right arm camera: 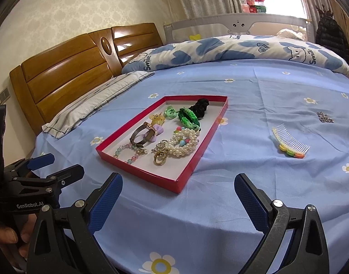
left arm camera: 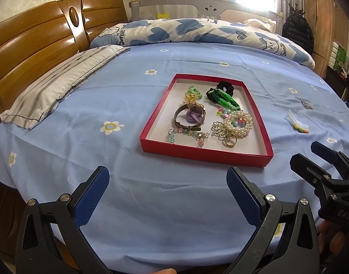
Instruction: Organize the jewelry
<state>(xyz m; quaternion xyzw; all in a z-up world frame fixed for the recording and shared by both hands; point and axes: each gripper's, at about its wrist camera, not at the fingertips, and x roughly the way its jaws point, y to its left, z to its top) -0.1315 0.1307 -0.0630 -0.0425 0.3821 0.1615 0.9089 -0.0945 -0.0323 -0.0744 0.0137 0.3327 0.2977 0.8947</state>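
A shallow red tray [left arm camera: 151,123] [right arm camera: 192,162] lies on the blue bedsheet and holds a watch [left arm camera: 190,112] [right arm camera: 141,134], pearl bracelets [left arm camera: 238,123] [right arm camera: 185,141], a green woven band [left arm camera: 224,97] [right arm camera: 188,118], a black scrunchie [left arm camera: 226,85] [right arm camera: 201,107], a bead bracelet [left arm camera: 188,134] [right arm camera: 128,153] and rings [left arm camera: 229,140] [right arm camera: 159,158]. A clear hair comb [left arm camera: 297,123] [right arm camera: 290,143] and a small sparkly piece [left arm camera: 306,105] [right arm camera: 325,117] lie on the sheet right of the tray. My left gripper [left arm camera: 167,182] [right arm camera: 53,162] is open and empty in front of the tray. My right gripper [right arm camera: 177,189] [left arm camera: 304,153] is open and empty, near the tray's front right corner.
A striped pillow [left arm camera: 60,86] [right arm camera: 90,105] lies at the left by the wooden headboard [left arm camera: 37,41] [right arm camera: 67,73]. A rolled blue-and-white quilt [left arm camera: 197,32] [right arm camera: 242,50] lies along the far side. The bed's front edge is just below the grippers.
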